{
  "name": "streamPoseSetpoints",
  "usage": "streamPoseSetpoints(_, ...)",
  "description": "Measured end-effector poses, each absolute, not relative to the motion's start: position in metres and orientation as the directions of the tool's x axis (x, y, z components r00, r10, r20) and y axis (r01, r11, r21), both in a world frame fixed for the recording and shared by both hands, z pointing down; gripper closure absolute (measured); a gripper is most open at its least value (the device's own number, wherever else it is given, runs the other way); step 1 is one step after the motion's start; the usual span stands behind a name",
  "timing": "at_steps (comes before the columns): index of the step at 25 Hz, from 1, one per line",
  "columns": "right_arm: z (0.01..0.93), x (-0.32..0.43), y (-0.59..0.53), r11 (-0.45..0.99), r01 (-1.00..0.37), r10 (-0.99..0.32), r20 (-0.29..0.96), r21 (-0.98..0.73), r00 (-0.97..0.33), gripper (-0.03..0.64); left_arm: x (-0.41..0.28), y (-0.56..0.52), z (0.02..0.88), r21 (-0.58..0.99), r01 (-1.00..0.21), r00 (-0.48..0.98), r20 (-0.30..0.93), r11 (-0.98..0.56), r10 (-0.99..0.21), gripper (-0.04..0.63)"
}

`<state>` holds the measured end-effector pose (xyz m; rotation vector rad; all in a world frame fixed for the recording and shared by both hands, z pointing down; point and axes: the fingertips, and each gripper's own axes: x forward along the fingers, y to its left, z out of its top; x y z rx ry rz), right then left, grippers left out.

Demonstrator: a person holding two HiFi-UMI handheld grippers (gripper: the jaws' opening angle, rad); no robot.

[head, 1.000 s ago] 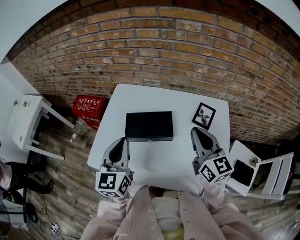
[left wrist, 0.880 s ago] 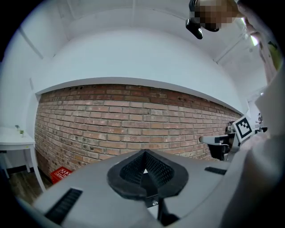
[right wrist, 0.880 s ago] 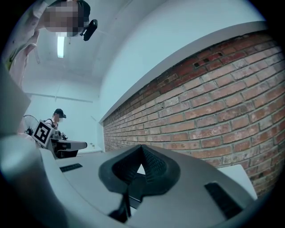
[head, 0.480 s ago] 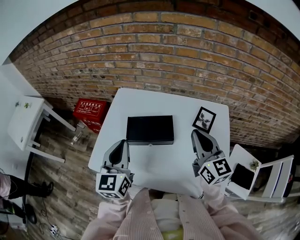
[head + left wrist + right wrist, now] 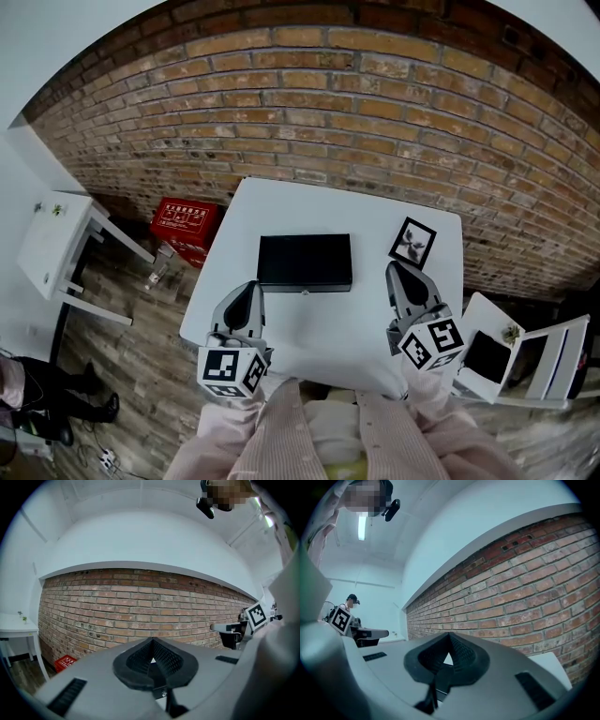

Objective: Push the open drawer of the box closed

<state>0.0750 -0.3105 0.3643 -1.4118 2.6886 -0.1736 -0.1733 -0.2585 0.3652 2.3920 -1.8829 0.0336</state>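
A flat black box [image 5: 305,262] lies on the white table [image 5: 328,328], its front face with a small knob toward me. In the head view its drawer sits flush with the box. My left gripper [image 5: 251,289] rests near the table's front left, short of the box, jaws shut and empty. My right gripper [image 5: 398,272] rests at the front right, beside the box's right end, jaws also shut with nothing in them. Both gripper views point up at the brick wall; the left gripper [image 5: 152,660] and right gripper [image 5: 449,656] show closed pads, and the box is hidden there.
A small framed picture [image 5: 412,242] lies on the table's far right corner. A red crate [image 5: 183,223] sits on the floor at left beside a white side table [image 5: 52,244]. A white chair [image 5: 525,352] stands at right. A brick wall [image 5: 319,103] runs behind the table.
Both grippers hold the same spots and the box has not moved on the table. The head camera has shifted slightly, so the scene sits a little lower and rightward.
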Motion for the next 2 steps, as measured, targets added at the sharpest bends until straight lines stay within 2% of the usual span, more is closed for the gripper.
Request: streamPoseSetpoints(2, 0.3641, 0.0737, -0.3101, 0.565, -0.812, -0.823, -0.036, -0.146, -0.567, 0.614, -0.1740, -0.2582, 0.3658, 0.063, -0.971, 0.236, 0.081, -0.232, -0.968, 0.600)
